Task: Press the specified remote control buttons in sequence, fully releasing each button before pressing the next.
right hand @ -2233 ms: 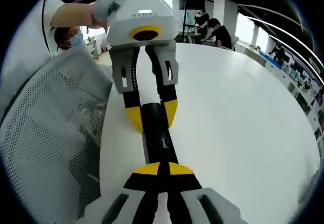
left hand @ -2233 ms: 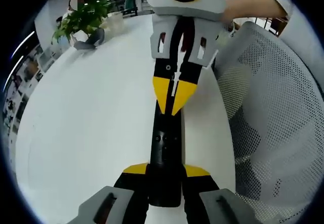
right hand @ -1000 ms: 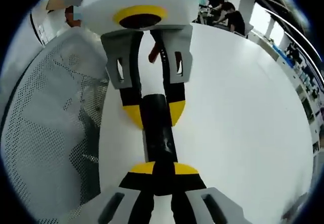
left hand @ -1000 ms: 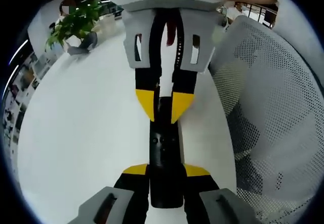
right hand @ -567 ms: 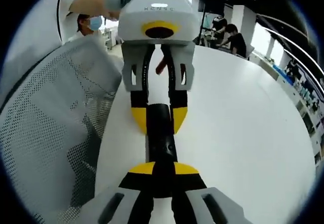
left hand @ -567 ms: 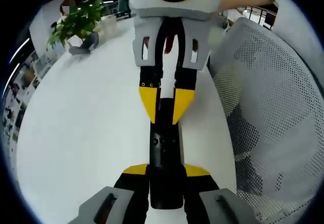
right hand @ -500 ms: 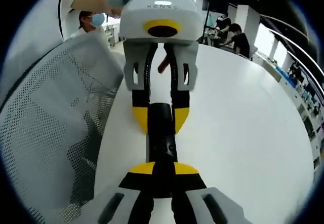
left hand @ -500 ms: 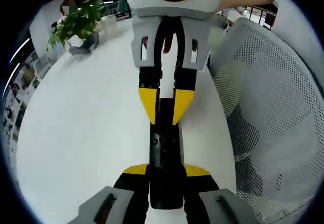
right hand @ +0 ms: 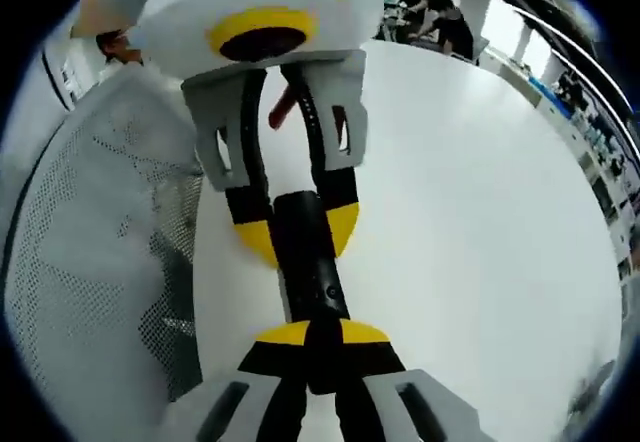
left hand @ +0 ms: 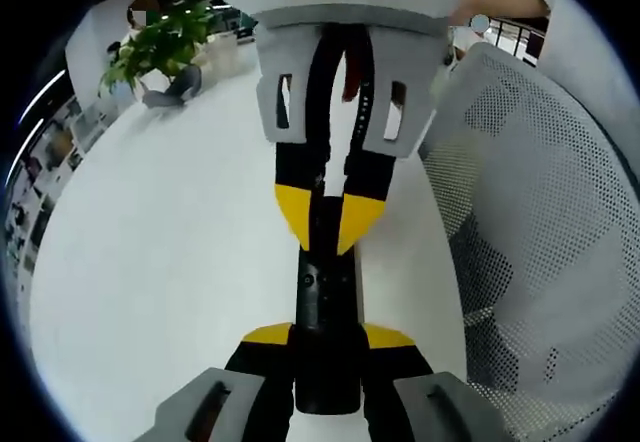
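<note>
A slim black remote control [left hand: 325,292] is held over the white table, its near end clamped between the yellow tips of my left gripper [left hand: 327,337], which is shut on it. My right gripper [left hand: 328,224] comes down from the top of the left gripper view, jaws together, tips on the remote's far part. In the right gripper view the remote [right hand: 310,272] runs from my right gripper [right hand: 320,334] at the bottom up to the left gripper [right hand: 298,230], whose tips flank the remote's other end.
The round white table [left hand: 170,242] spreads out to one side [right hand: 480,222]. A white mesh chair back [left hand: 540,242] stands close beside the grippers [right hand: 90,262]. A potted plant [left hand: 160,47] sits at the table's far edge. People sit in the background [right hand: 440,12].
The right gripper has come closer to the left gripper's camera and sits lower over the remote than half a second ago. The left gripper still clamps the remote.
</note>
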Demonstrator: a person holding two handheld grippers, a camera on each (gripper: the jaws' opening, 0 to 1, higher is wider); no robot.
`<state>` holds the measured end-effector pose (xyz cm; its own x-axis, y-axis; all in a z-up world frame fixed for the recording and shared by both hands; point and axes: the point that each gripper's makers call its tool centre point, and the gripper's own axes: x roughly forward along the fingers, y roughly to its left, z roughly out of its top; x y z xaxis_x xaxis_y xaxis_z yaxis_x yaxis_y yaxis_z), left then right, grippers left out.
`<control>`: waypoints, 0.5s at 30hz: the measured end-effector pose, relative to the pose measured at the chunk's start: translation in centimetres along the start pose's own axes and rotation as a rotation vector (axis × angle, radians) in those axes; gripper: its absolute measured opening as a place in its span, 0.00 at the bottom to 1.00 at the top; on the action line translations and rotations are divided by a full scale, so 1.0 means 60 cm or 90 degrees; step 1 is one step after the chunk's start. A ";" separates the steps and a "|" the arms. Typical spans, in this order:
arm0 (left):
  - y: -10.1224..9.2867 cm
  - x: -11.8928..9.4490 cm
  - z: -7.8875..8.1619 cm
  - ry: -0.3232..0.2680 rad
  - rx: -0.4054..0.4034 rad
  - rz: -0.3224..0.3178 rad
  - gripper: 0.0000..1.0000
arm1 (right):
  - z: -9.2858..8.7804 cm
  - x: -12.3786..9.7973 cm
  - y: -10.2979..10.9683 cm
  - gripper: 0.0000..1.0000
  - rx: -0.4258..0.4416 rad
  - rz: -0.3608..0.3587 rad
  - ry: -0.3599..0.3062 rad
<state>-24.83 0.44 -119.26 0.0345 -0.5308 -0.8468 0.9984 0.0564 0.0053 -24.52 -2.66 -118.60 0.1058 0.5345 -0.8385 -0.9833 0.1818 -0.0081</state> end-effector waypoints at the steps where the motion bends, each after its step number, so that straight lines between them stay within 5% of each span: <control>1: 0.000 0.000 0.000 0.000 0.000 0.000 0.24 | 0.000 -0.002 0.002 0.06 -0.032 -0.002 -0.012; 6: 0.000 0.000 0.000 -0.002 0.002 -0.001 0.24 | 0.000 -0.001 0.005 0.05 -0.108 0.011 -0.036; 11: 0.000 0.000 0.000 0.001 0.003 -0.001 0.24 | 0.001 0.002 0.007 0.05 -0.182 0.056 0.012; 15: 0.001 0.000 0.000 -0.001 0.001 -0.002 0.24 | 0.002 0.004 0.003 0.05 -0.114 0.077 0.050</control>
<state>-24.79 0.46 -119.25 0.0316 -0.5319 -0.8462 0.9986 0.0532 0.0039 -24.63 -2.41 -118.74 -0.0191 0.4757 -0.8794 -0.9995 -0.0325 0.0041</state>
